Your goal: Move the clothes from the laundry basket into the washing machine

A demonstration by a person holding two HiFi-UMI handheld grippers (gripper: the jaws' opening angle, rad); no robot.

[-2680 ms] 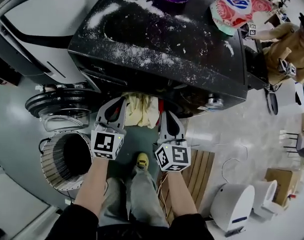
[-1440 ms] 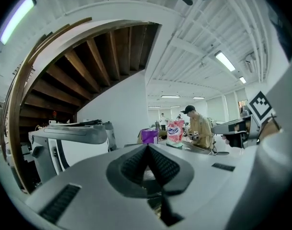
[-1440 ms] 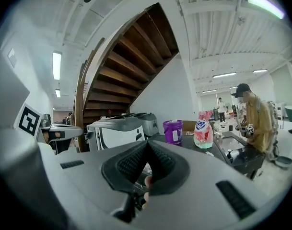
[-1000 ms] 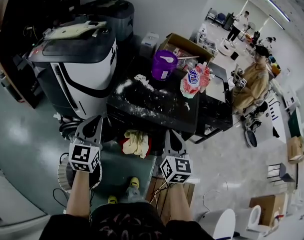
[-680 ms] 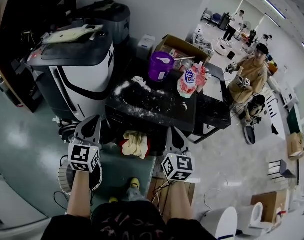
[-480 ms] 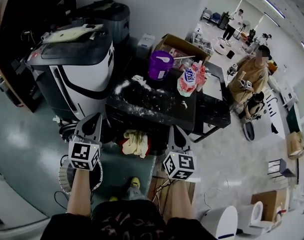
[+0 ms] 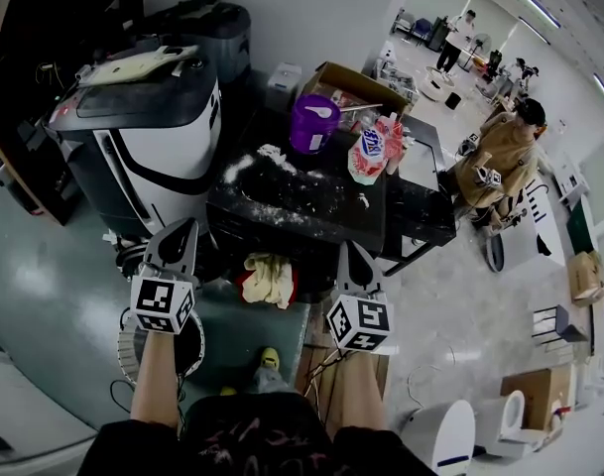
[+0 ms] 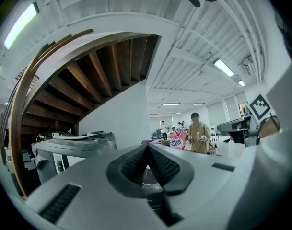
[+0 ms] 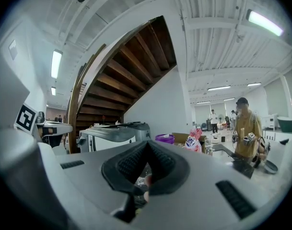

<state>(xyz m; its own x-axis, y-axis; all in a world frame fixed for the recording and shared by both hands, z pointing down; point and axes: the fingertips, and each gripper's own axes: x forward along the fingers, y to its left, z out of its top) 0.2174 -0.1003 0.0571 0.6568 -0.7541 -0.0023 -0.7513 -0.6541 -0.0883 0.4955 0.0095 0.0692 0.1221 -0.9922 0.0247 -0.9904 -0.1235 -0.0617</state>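
Note:
The black washing machine (image 7: 302, 206) has white powder strewn over its top. A yellow and red bundle of clothes (image 7: 267, 278) hangs at its front opening, between my two grippers. The round woven laundry basket (image 7: 124, 347) stands on the floor under my left forearm, its inside dark. My left gripper (image 7: 186, 226) (image 8: 146, 147) is shut and empty, held level left of the clothes. To the right of the clothes my right gripper (image 7: 347, 250) (image 9: 146, 145) is also shut, with nothing in it.
A white and black machine (image 7: 143, 127) stands left of the washer. A purple tub (image 7: 313, 124) and a detergent bag (image 7: 369, 153) sit on the washer's far edge, with a cardboard box (image 7: 356, 85) behind. A person in tan (image 7: 505, 157) stands at the right. A wooden pallet (image 7: 316, 360) lies at my feet.
Since the earliest frame the view has drawn back and up from the washer's front. Over the last second the right gripper rose slightly; both grippers stayed shut.

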